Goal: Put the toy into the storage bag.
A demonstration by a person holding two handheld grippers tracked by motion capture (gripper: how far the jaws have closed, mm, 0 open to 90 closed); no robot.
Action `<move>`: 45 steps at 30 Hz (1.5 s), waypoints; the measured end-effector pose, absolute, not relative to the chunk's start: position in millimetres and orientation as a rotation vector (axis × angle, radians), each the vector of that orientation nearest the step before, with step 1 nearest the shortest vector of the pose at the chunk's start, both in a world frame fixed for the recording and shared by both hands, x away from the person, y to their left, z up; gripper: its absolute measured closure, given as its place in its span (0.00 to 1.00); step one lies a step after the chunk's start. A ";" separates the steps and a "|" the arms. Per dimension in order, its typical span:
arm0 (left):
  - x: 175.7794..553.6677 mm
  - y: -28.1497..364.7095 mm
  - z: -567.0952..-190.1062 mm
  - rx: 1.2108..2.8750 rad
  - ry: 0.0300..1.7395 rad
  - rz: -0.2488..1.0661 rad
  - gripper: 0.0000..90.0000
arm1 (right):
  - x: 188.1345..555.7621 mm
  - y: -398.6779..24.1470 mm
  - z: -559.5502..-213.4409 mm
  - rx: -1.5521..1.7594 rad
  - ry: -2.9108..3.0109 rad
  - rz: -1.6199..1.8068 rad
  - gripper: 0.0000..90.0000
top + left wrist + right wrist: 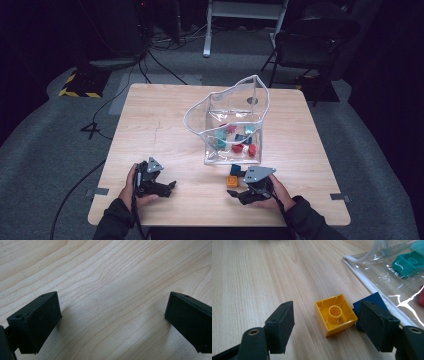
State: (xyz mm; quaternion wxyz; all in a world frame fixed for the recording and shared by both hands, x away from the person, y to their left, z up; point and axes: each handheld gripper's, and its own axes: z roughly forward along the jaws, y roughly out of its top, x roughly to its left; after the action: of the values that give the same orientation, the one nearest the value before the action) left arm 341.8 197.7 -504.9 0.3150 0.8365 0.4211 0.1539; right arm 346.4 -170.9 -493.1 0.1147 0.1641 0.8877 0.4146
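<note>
1. While the left tool (171, 186) rests wide open and empty on the worktop (150, 120), the right tool (327, 322) holds nothing.
2. Its spread jaws flank the yellow brick (335, 313), lying upside down beside a blue brick (372, 301).

We are looking at a table (249, 277) of pale wood with fine grain and a matt finish. The yellow brick (335, 314) is showing smooth, glossy plastic. The clear bag (387, 277) is shining like soft transparent plastic. The gripper pads (282, 327) are looking matt black and slightly rough.
</note>
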 end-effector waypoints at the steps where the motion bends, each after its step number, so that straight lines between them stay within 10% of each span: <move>1: 341.8 197.7 -504.9 2.204 1.109 0.406 0.01 | 347.1 -170.7 -493.9 0.486 2.604 1.216 0.33; 14: 341.8 197.7 -505.0 2.203 1.108 0.406 0.01 | 351.5 -165.1 -502.9 0.519 2.617 1.183 0.37; 26: 341.8 197.6 -504.9 2.204 1.109 0.406 0.01 | 351.0 -167.5 -503.7 0.525 2.614 1.215 0.64; 45: 341.8 197.7 -504.7 2.206 1.110 0.405 0.01 | 350.1 -182.8 -494.0 0.537 2.565 1.233 0.66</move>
State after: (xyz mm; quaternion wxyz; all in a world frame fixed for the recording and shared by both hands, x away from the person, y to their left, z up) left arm 341.8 197.7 -504.7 0.3143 0.8369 0.4210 0.1537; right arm 350.1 -182.8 -494.0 0.1226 0.1839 0.8790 0.4225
